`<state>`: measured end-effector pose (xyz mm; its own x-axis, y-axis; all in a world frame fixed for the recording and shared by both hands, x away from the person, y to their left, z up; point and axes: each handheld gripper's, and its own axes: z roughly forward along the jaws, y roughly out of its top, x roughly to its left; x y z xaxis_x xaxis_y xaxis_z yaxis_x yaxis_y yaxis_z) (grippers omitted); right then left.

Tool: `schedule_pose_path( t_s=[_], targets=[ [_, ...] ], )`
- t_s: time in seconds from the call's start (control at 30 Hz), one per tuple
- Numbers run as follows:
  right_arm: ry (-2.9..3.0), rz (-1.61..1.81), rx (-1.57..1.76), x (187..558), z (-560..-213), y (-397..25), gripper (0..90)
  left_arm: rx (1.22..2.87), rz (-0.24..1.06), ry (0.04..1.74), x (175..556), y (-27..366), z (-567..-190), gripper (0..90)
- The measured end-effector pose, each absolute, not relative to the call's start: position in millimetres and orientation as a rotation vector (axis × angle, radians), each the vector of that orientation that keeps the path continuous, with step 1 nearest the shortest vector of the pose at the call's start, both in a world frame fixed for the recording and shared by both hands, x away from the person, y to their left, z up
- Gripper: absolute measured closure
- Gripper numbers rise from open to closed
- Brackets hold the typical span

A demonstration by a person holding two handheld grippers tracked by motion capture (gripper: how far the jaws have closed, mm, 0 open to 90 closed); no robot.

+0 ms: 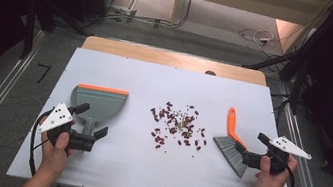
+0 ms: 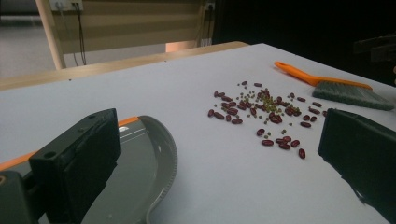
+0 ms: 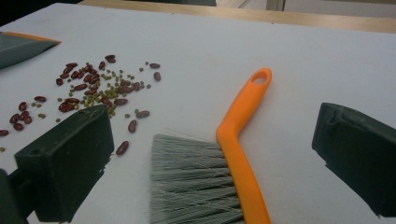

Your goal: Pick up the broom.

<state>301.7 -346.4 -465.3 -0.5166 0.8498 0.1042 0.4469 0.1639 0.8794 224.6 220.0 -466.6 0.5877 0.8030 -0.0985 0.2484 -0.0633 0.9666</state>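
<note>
Black jaws of the right gripper (image 3: 212, 163) stand wide apart on either side of the brush (image 3: 219, 182), which lies flat on the white table (image 1: 107, 165) with its orange handle pointing away and its grey bristles low between them; nothing is clamped yet. Over on the other side, the left gripper (image 1: 90, 121) is also spread wide, straddling the stem of the grey dustpan (image 1: 98, 102) without closing on it. Between the two tools sits a loose scatter of red beans and small green ones (image 1: 178, 125), well apart from both.

Judging by this, the work is at the pick-up stage of a sweep: both tools are lined up but not gripped. Next, each gripper would need to close firmly on its handle, the right one on the orange part, not the bristles.

Whether the left jaws touch the dustpan's stem is hard to tell; the brush's lower end is cut off in the right gripper view
</note>
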Motion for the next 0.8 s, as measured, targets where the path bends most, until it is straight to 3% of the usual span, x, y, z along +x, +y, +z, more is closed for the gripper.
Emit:
schedule_pose_path(
  t_s=[0.4, 0.6, 0.8],
  targets=[
    [2.069, 1.241, 1.234, 308, -449, -336, 0.0, 1.62, 0.567, 0.889, 226, 215, -467, 0.0],
    [2.159, 1.185, 1.28, 327, -436, -323, 0.0, 1.633, 0.567, 0.875, 226, 209, -466, 0.0],
    [2.218, 1.092, 1.344, 353, -432, -312, 5.9, 1.634, 0.564, 0.875, 225, 211, -466, 0.0]
  ],
)
